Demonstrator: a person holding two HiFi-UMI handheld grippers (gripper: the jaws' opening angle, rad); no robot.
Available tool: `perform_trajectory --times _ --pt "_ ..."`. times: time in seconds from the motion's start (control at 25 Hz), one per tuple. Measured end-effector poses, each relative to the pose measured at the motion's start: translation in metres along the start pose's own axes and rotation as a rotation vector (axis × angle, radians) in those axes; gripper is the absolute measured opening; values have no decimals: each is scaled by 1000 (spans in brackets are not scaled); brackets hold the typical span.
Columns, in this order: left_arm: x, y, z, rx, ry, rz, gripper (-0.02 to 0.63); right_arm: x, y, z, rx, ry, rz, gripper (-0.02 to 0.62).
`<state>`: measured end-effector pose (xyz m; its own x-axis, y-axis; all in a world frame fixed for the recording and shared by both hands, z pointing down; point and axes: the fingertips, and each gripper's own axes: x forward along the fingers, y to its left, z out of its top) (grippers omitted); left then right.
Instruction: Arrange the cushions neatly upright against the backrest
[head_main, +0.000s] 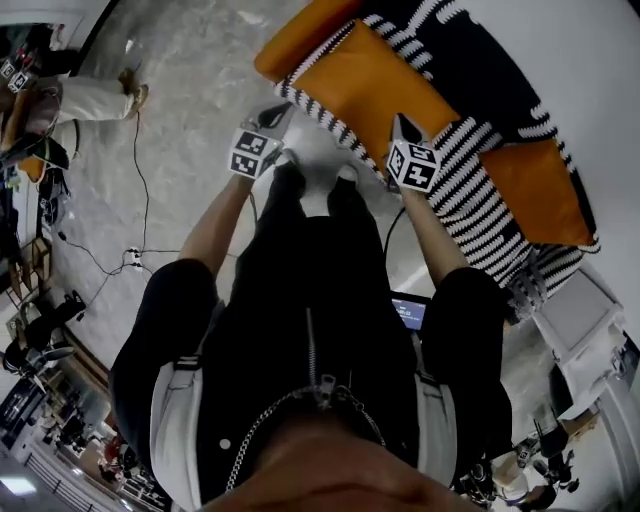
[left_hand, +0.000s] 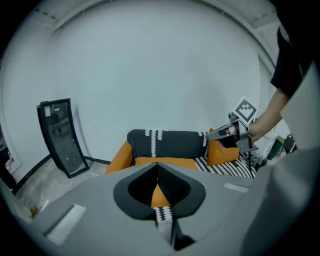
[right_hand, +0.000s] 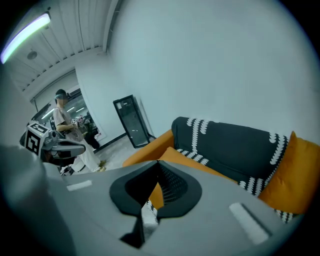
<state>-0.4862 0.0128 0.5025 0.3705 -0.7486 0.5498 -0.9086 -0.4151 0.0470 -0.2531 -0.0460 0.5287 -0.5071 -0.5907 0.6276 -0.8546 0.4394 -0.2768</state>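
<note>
An orange cushion (head_main: 375, 85) with a black-and-white striped border lies across the front of the striped sofa seat (head_main: 480, 185). My left gripper (head_main: 283, 112) is shut on the striped edge at the cushion's near left corner. My right gripper (head_main: 403, 125) is shut on the same edge at the near right corner. In the left gripper view the striped trim (left_hand: 163, 215) is pinched between the jaws, and likewise the trim (right_hand: 147, 212) in the right gripper view. A second orange cushion (head_main: 535, 190) leans at the sofa's right end. The dark backrest (left_hand: 170, 144) stands behind.
An orange armrest (head_main: 300, 35) closes the sofa's left end. A black-framed glass panel (left_hand: 60, 135) leans on the wall to the left. A person (head_main: 80, 95) stands on the grey floor beyond, with cables (head_main: 135, 255) nearby. A white unit (head_main: 580, 310) sits right of the sofa.
</note>
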Motion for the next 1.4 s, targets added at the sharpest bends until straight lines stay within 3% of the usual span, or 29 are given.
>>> perform_trajectory --times 0.28,0.4,0.56,0.76,0.96,1.2,1.4 --pt "61 45 -9 83 69 -127 11 -13 -36 -29 171 -1 -237 3" --pt "79 70 -14 147 84 -142 11 -21 -37 -38 240 -25 -334 3" --pt "92 86 -37 180 122 -221 11 -43 -27 -65 283 -47 -463 3" --pt "112 113 -68 201 172 -216 11 -59 -48 -90 370 -86 -594 3" --pt "127 121 -110 185 228 -175 11 -54 -66 -154 348 10 -627 3" --pt "153 130 -166 235 298 -142 11 -12 -75 -244 319 137 -582 3" --pt "178 133 -202 304 341 -165 12 7 -82 -280 315 183 -597 3"
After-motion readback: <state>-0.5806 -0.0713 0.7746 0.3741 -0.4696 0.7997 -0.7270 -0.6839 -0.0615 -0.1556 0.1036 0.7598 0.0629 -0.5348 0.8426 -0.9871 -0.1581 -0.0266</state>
